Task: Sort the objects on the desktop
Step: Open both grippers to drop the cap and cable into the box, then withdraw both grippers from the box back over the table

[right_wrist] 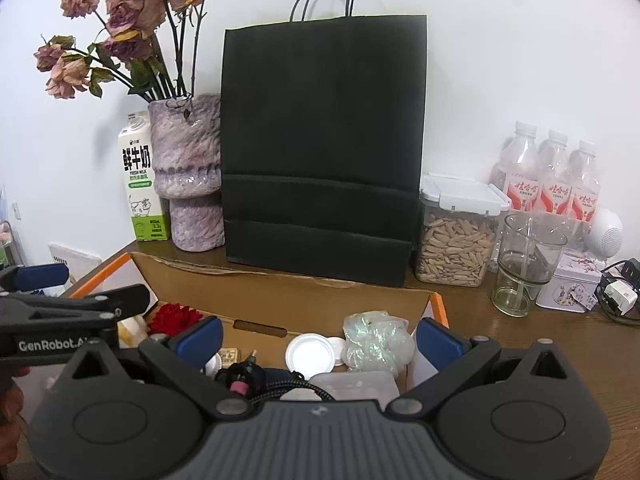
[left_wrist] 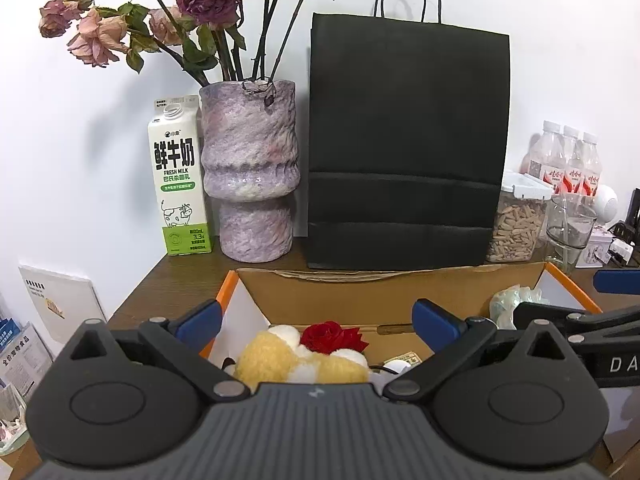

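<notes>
Looking through my left wrist camera, I see the left gripper [left_wrist: 316, 322] spread wide with nothing between its blue pads [left_wrist: 200, 318], poised above the near edge of an open cardboard box [left_wrist: 320, 292] with orange-edged flaps. Inside the box, just under the jaws, sits a yellow-and-white plush [left_wrist: 276, 360] with a red rose [left_wrist: 332, 336] on it, and a crumpled clear bag [left_wrist: 508, 304] lies at the box's right end. Behind the box, on the wooden desk [left_wrist: 168, 280], a milk carton [left_wrist: 180, 184], a purple vase [left_wrist: 250, 172] of dried roses and a black paper bag [left_wrist: 404, 148] stand in a row against the wall. Further right are a seed jar [left_wrist: 516, 224], a glass [left_wrist: 568, 232] and bottles [left_wrist: 568, 164]. My other tool pokes in from the right edge.

On my right wrist camera, the right gripper [right_wrist: 320, 336] is likewise released, jaws wide and empty, over the right half of the box [right_wrist: 280, 292]. Below it I see the clear bag [right_wrist: 376, 340], a white lid [right_wrist: 310, 354], a clear plastic container [right_wrist: 356, 386] and a dark cable [right_wrist: 280, 390]. The rose [right_wrist: 174, 316] shows at the box's left end, beside the left gripper's [right_wrist: 48, 280] black arm, which enters from the left. The seed jar [right_wrist: 456, 240], glass [right_wrist: 524, 264], bottles [right_wrist: 552, 176], a small tin [right_wrist: 568, 284] and a white charger [right_wrist: 620, 300] sit on the desk to the right.
</notes>
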